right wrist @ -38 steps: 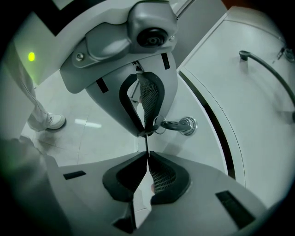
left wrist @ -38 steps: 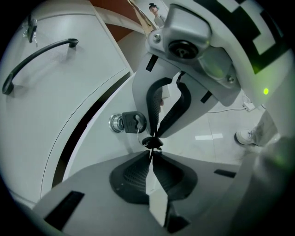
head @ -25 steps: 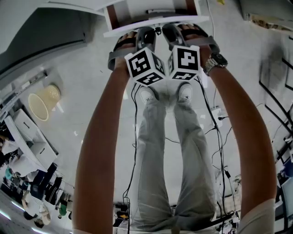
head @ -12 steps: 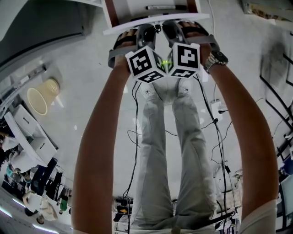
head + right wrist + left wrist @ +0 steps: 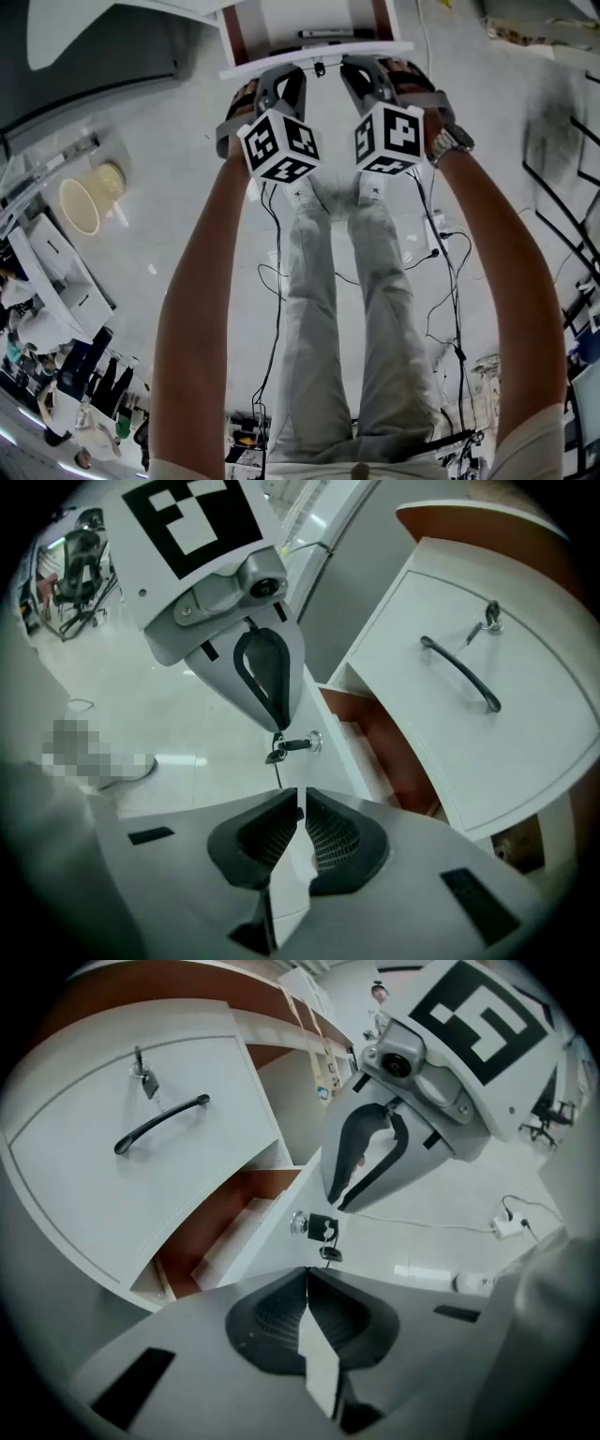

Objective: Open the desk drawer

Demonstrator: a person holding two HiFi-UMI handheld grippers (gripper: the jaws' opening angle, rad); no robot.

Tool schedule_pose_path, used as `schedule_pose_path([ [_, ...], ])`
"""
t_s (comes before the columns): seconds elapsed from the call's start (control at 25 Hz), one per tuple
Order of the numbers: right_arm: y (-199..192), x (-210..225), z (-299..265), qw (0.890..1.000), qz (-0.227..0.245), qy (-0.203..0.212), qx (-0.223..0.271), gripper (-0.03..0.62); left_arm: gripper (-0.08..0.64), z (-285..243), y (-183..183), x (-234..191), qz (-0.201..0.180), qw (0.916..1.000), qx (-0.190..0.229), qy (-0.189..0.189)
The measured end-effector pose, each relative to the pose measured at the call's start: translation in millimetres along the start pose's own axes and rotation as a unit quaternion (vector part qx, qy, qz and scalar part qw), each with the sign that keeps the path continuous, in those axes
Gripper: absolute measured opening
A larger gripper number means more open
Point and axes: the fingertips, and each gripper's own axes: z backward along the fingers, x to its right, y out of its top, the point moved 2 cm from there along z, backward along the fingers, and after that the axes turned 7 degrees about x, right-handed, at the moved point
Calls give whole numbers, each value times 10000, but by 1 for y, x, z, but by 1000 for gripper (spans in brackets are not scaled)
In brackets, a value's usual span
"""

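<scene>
Grey left tool [image 5: 307,1274] and right tool [image 5: 300,794] bear black-and-white marker cubes [image 5: 278,145] — pale trousers [image 5: 323,309], white shoes [image 5: 302,194], wristwatch [image 5: 448,142].

- The white pulled-out desk drawer [image 5: 314,45] runs off the head view's top edge. The thin dark thing [image 5: 323,34] lying in it is too small to name.
- The dark grey bench top [image 5: 94,52] is cut by that view's top and left edges.
- The small dark keys [image 5: 323,1234] hanging at the drawer's lock cannot be counted.
- The white panel with a black bar handle [image 5: 141,1157] fades into the left gripper view's dark rim.
- The heap of small dark things [image 5: 84,384] at the head view's lower left cannot be told apart.
</scene>
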Motion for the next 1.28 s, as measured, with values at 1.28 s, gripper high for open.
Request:
schedule_pose_path([
  [1.28,191,83,320,8740,-4011,-445,2708,28,8,321,199,-49,3823,8800,2719,746],
])
